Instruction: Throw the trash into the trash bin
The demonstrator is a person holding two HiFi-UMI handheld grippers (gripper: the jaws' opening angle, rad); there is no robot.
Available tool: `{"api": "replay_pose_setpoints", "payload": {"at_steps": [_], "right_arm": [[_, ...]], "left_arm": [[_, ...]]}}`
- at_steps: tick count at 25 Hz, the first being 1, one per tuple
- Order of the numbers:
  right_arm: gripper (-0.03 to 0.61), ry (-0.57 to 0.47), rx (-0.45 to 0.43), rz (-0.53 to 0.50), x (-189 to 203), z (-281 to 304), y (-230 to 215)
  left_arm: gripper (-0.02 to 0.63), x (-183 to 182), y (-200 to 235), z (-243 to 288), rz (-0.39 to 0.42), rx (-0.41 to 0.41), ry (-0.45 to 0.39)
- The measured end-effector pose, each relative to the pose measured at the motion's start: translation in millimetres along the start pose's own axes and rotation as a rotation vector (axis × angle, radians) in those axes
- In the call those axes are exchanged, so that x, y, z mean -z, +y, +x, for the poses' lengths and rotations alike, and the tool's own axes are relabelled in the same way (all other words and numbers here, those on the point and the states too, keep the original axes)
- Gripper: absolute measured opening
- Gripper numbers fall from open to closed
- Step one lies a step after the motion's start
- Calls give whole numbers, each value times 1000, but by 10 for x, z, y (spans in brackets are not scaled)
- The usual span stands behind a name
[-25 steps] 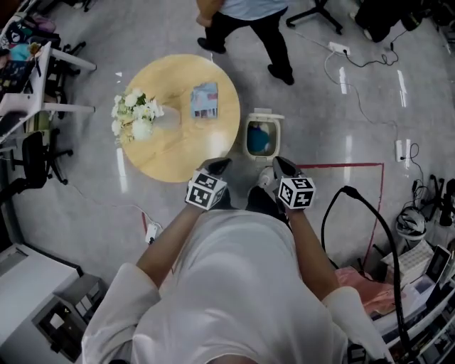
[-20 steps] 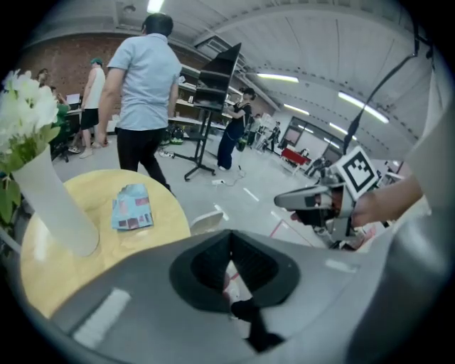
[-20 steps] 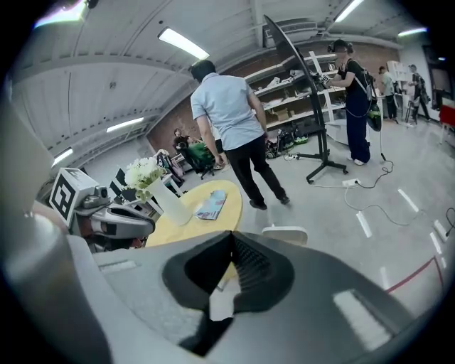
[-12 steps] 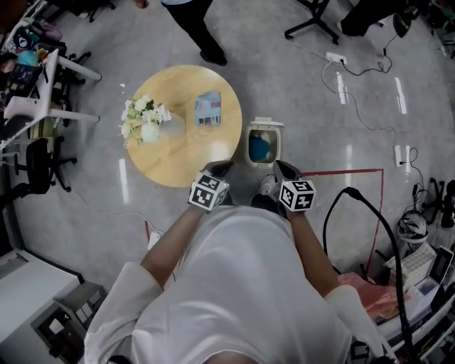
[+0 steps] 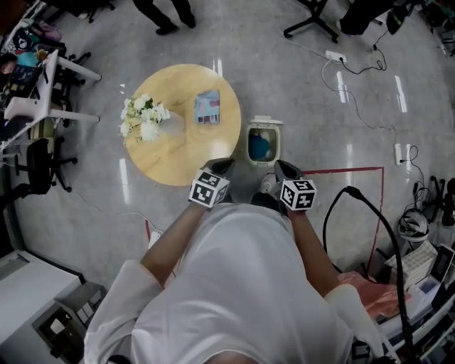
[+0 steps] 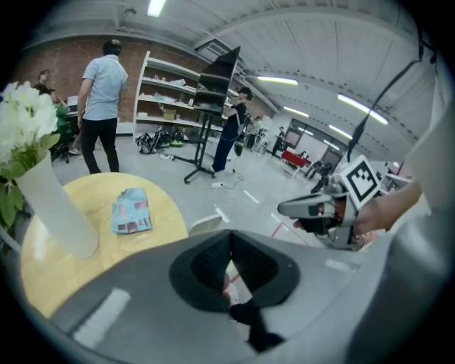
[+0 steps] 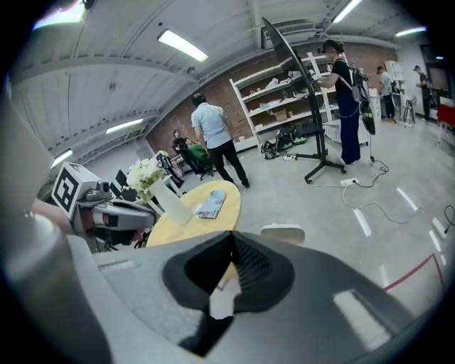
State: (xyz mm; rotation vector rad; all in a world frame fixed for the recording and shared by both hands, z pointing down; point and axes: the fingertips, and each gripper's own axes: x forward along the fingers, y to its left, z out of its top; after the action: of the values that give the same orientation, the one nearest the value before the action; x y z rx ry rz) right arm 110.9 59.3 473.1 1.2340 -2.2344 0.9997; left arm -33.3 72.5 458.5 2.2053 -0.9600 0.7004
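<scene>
A flat blue packet (image 5: 207, 106) lies on the round yellow table (image 5: 170, 153), in the left gripper view the blue packet (image 6: 131, 211) beside a white vase. The small white trash bin (image 5: 263, 141) stands on the floor right of the table, lid up, something blue inside. Its lid (image 6: 205, 223) shows just past my left jaws, and the bin (image 7: 282, 232) just past my right jaws. My left gripper (image 5: 221, 167) hovers at the table's near edge, shut and empty (image 6: 229, 231). My right gripper (image 5: 284, 169) hangs near the bin, shut and empty (image 7: 231, 233).
A vase of white flowers (image 5: 142, 118) stands on the table's left side. Red tape (image 5: 355, 168) marks the floor to the right, with a black cable (image 5: 370, 213) and a power strip (image 5: 337, 56). A person's legs (image 5: 167, 13) stand beyond the table. Chairs and desks line the left.
The person beyond the table has walked off toward the upper left. The view shifted a little early on. Both grippers have kept still and stayed shut.
</scene>
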Motion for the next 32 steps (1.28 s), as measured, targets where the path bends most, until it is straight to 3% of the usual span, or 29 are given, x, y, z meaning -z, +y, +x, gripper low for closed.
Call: {"api": "replay_pose_setpoints", "payload": {"at_steps": [9, 22, 25, 32], "right_arm": [[-5, 4, -22, 2, 22, -39, -118], [-5, 44, -117, -70, -26, -176, -452], [-5, 59, -136, -92, 5, -243, -569], [-5, 97, -151, -105, 89, -261, -750]], "left_arm": [[6, 10, 16, 50, -32, -62, -5], [11, 55, 60, 124, -120, -221, -35], [63, 58, 71, 140, -137, -251, -21], [75, -7, 299, 61, -113, -331, -9]]}}
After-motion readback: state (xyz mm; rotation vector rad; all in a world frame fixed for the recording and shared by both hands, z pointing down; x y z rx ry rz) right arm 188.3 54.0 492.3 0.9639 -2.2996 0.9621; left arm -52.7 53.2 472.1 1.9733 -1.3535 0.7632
